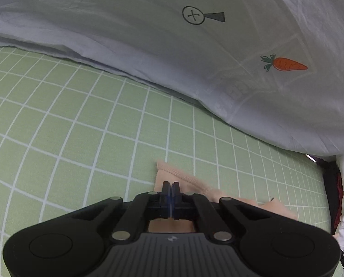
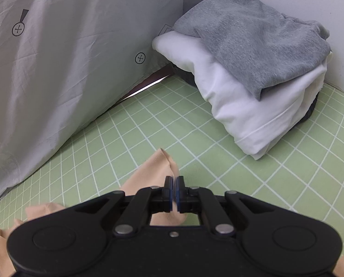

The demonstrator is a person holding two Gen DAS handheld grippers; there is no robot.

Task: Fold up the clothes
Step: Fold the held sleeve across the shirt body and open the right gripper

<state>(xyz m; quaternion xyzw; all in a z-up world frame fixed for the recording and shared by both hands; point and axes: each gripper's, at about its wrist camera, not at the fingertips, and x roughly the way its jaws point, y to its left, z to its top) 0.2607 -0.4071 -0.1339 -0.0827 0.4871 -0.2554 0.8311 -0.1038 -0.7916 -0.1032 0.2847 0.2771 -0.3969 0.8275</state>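
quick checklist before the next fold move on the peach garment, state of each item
1. Left tool shut on the peach garment: ok, cloth sits at its closed tips.
2. Right tool shut on the same garment: ok, an edge stands up between the pads.
3. Green grid sheet ahead free for laying down: ok.
4. Pile of folded clothes apart from the garment: ok.
5. Grey bedding with carrot print off the garment: ok.
6. Garment flat and unwrinkled: cannot tell, mostly hidden under the tools.
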